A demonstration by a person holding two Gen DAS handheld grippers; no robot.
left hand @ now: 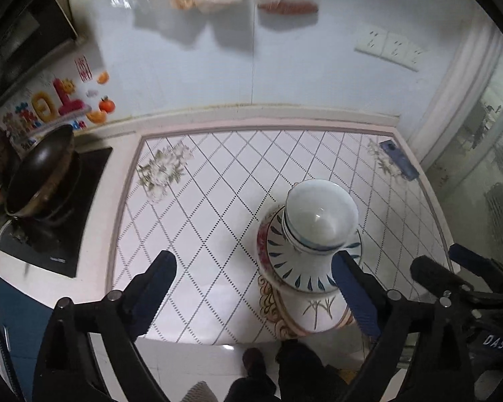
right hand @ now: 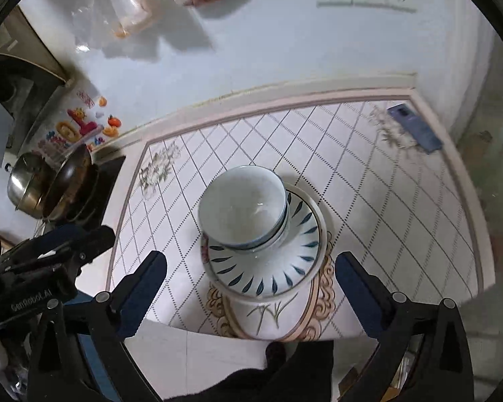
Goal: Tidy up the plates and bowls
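Bowls sit stacked on the plates; I think the stacking is done.

On the left my left gripper hangs wide open, holding nothing. The white bowls with blue rims sit on the blue-leaf plate, near the front of the tiled counter. My right gripper hangs open above too. Next, I just pull away.

Both views are taken from above the tiled counter and are tilted steeply down towards the far wall. The left wrist view is set to the left, so the stacked bowls and plates are seen right of centre; in the right wrist view the stack is seen near the middle. Neither camera is held close. The counter, the stack, the wok at far left and the phone at far right are shared.
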